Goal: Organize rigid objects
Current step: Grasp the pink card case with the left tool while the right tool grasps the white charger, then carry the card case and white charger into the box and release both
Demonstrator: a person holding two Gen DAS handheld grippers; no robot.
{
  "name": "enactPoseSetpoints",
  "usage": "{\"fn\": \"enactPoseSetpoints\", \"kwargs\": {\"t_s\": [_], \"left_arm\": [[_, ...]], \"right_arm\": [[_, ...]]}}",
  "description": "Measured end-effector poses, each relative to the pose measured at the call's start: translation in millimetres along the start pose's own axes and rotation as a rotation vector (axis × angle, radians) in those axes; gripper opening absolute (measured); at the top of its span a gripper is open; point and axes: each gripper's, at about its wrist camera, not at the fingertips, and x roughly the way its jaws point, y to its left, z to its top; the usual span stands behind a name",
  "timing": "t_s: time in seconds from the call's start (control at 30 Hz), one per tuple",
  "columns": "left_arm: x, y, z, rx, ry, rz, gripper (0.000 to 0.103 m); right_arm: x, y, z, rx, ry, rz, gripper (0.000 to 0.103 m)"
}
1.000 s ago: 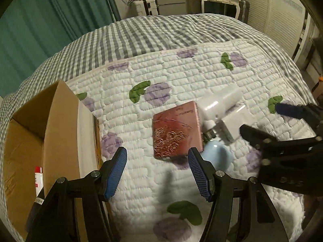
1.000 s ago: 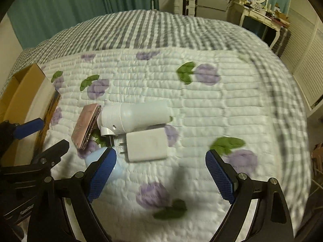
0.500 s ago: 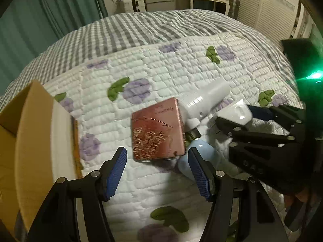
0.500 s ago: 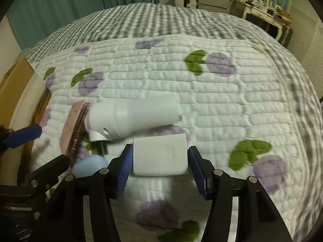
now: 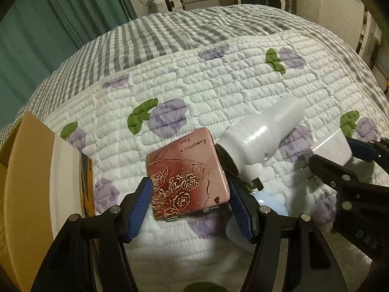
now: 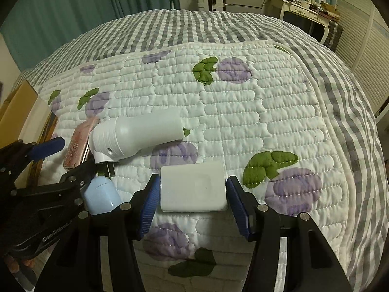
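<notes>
Pink rose case (image 5: pixel 188 172) is framed at six o'clock on the quilt (image 5: pixel 218 77) by the left gripper (image 5: pixel 190 204), jaws apart. At its three o'clock, the white block (image 6: pixel 193 189) is clamped by the right gripper (image 6: pixel 193 205).

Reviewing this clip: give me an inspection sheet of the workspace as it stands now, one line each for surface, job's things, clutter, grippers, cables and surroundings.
Surface: bed with a white quilt printed with purple flowers, over a grey checked cover.
Job's things: pink rose-pattern case, white bottle-shaped device with a plug end, white block, pale blue object, all lying close together; cardboard box at the quilt's left edge.
Clutter: nothing seen.
Grippers: left gripper straddles the case, pads at its sides, contact unclear; right gripper shut on the white block.
Cables: wires hang on the far wall; none on the bed.
Surroundings: teal curtains, small fridge, white desk.
</notes>
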Motion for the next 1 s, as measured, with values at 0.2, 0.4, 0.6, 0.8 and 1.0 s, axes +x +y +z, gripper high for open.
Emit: {"fn": "enactPoseSetpoints", "kwargs": {"t_s": [0.2,0.4,0.6,0.8,1.0], "left_arm": [[-14,11,-7,-0.011,-0.024,-0.026,0.031],[-24,23,0,-0.021,-0.049,-0.018,0.023],[-27,21,1,-0.013,-0.06,0.013,0.017],[-61,45,2,-0.096,-0.086,-0.097,0.009],[-106,59,3,-0.114,-0.137,-0.159,0.009]], "right_arm": [[-2,1,-1,-0.007,0.006,-0.005,0.055],[-2,4,-2,-0.005,0.011,-0.013,0.055],[-3,6,0,-0.018,0.008,-0.027,0.055],[-28,15,10,-0.036,-0.032,-0.023,0.055],[-70,39,23,-0.072,-0.082,-0.025,0.055]]}}
